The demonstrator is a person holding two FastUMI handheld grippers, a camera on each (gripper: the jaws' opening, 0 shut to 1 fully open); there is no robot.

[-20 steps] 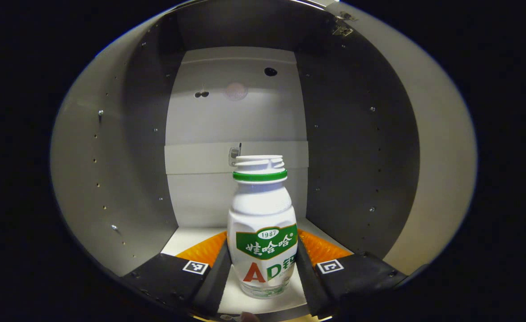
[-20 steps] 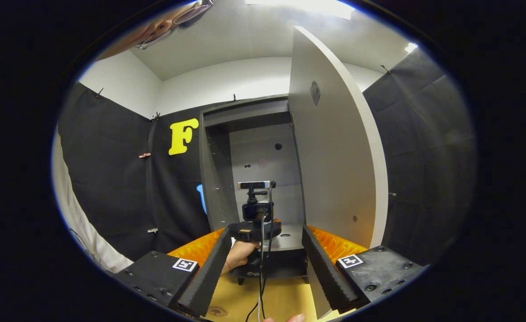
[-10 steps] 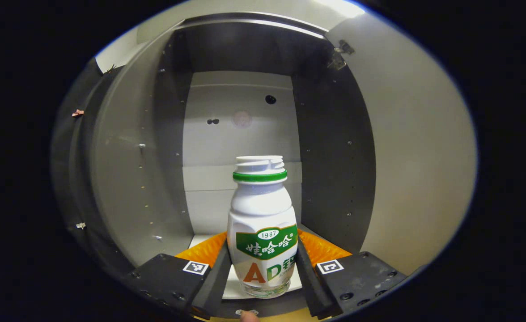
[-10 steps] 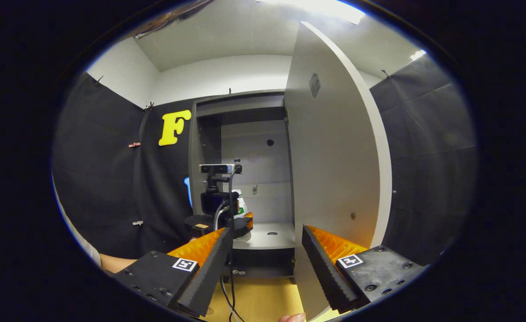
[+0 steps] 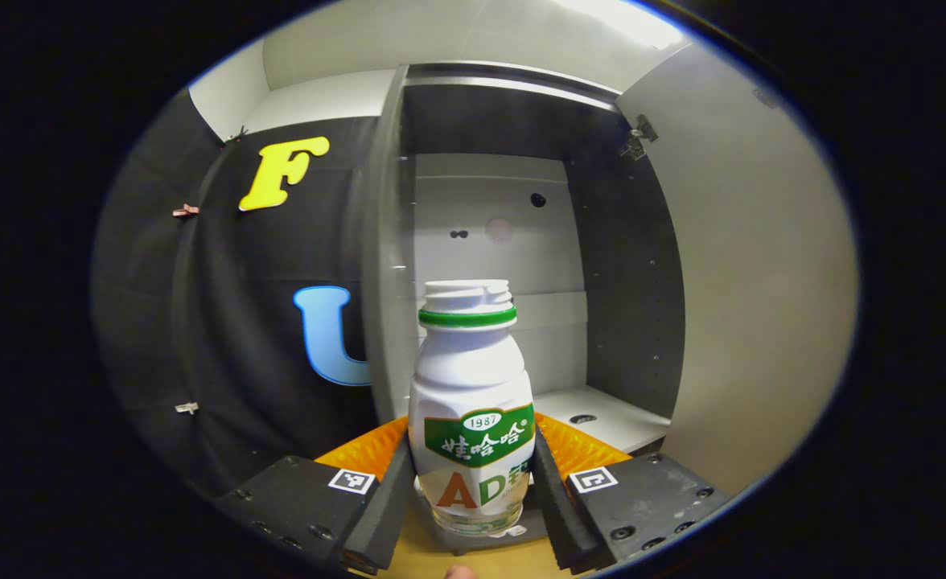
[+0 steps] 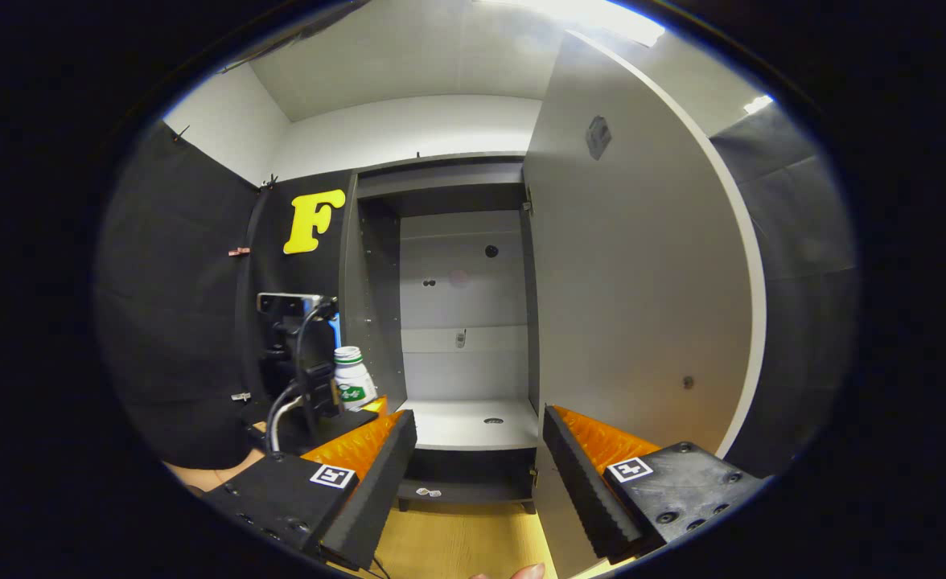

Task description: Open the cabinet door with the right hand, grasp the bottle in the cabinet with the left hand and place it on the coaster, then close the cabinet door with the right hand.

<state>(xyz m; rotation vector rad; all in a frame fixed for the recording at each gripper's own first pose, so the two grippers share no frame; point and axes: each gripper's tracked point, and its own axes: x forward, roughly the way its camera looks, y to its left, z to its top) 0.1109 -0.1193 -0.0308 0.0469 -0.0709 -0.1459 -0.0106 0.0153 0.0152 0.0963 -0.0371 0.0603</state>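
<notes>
Outside cabinet (image 6: 457,322), left gripper (image 5: 473,490) clamped bottle (image 5: 471,418) upright; right gripper (image 6: 477,474) gaped empty. Best kept level, lowered slowly onto coaster.

The left hand-held gripper (image 5: 471,515) is now drawn back out of the cabinet (image 5: 521,241), carrying the bottle (image 5: 471,402) off the shelf (image 5: 602,414) to hang over the table (image 5: 473,563). In the right gripper view, the bottle (image 6: 352,386) sits left of the opening.

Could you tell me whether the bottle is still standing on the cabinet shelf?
No, the left hand-held gripper grips the bottle in front of the cabinet, off its shelf.
</notes>
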